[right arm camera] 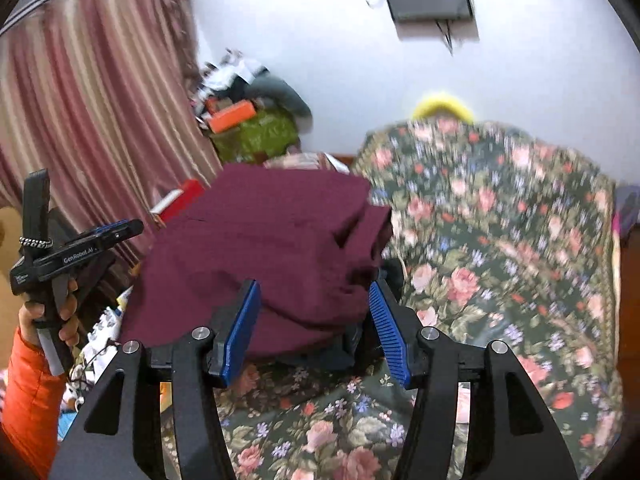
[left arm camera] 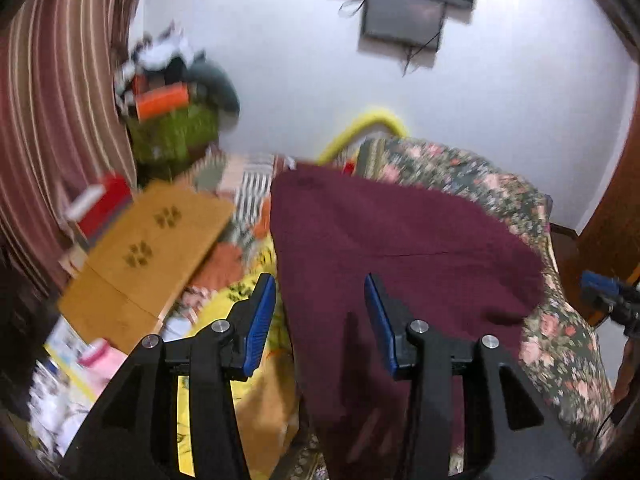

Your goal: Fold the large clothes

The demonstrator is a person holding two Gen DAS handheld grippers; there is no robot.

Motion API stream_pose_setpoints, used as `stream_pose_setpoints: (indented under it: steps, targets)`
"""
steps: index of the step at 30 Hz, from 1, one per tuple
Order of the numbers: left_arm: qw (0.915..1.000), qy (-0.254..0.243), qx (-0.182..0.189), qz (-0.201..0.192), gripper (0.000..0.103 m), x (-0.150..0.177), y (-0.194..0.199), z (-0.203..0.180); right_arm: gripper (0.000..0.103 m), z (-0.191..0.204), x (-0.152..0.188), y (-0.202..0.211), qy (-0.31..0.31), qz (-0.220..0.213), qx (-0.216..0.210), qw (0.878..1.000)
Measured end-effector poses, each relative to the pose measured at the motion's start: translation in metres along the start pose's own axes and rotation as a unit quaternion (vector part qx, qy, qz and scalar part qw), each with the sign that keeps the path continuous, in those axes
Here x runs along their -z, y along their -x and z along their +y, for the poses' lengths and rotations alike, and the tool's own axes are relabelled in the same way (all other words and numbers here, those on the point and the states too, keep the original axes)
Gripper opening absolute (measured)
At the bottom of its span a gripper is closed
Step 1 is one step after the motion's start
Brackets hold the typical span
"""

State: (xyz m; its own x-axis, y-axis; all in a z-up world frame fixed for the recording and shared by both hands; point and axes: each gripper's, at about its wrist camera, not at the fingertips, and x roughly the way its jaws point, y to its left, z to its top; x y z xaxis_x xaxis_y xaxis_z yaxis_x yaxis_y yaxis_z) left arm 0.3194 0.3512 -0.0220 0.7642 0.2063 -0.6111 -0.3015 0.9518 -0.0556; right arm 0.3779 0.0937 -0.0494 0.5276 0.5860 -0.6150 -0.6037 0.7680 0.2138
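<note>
Because the maroon garment is a thick, soft knit, we judge that it will sag and slide wherever it is unsupported, so we would take it at a hem or a corner rather than in the middle of the cloth. It lies spread over the flowered cover of what looks like a bed or sofa, its near part hanging down past the edge toward us.

Our left gripper hovers over the left edge of the cloth with its fingers apart and nothing between them. Our right gripper is likewise spread wide, facing a bunched fold at the garment's right edge without clamping it.

The left view alone shows the long flat spread of the cloth and a tan cardboard box beside it. The right view alone shows the layered, rolled edge, and the left hand in an orange sleeve.
</note>
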Motion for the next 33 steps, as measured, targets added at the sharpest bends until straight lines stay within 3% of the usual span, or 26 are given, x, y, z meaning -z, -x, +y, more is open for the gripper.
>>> stream_pose_setpoints:
  steps: [7,11,15,19,21,23,25,27,29,33]
  targets:
    - [0.9927,-0.032,0.053,-0.104,0.045,0.021,0.134,-0.045,0.052,0.054,0.004,0.107,0.064,-0.123,-0.021,0.990]
    - [0.9834,-0.044,0.053,-0.168,0.045,0.041,0.202,-0.070,0.053,0.077,0.018,0.153,0.081,-0.180,-0.035,0.980]
    - [0.9717,-0.045,0.026,-0.231,0.045,0.066,0.250,-0.091,0.053,0.103,0.040,0.188,0.109,-0.226,-0.024,0.968]
    - [0.9628,-0.054,-0.001,-0.265,0.051,0.093,0.276,-0.108,0.053,0.119,0.061,0.204,0.125,-0.240,-0.010,0.963]
    - [0.9594,-0.049,-0.002,-0.278,0.065,0.105,0.285,-0.113,0.058,0.125,0.069,0.208,0.126,-0.245,-0.002,0.961]
    - [0.9578,-0.042,0.005,-0.284,0.075,0.112,0.291,-0.115,0.078,0.126,0.074,0.208,0.118,-0.251,0.005,0.961]
    - [0.9566,-0.033,0.008,-0.289,0.085,0.119,0.297,-0.115,0.088,0.124,0.076,0.206,0.113,-0.258,0.016,0.959]
    - [0.9549,-0.019,0.005,-0.296,0.096,0.126,0.303,-0.113,0.092,0.125,0.078,0.208,0.111,-0.265,0.028,0.957]
    - [0.9538,-0.010,-0.005,-0.300,0.099,0.130,0.305,-0.111,0.100,0.127,0.078,0.208,0.110,-0.262,0.033,0.958]
    - [0.9541,-0.003,-0.029,-0.298,0.100,0.137,0.307,-0.108,0.103,0.129,0.081,0.211,0.108,-0.266,0.040,0.957]
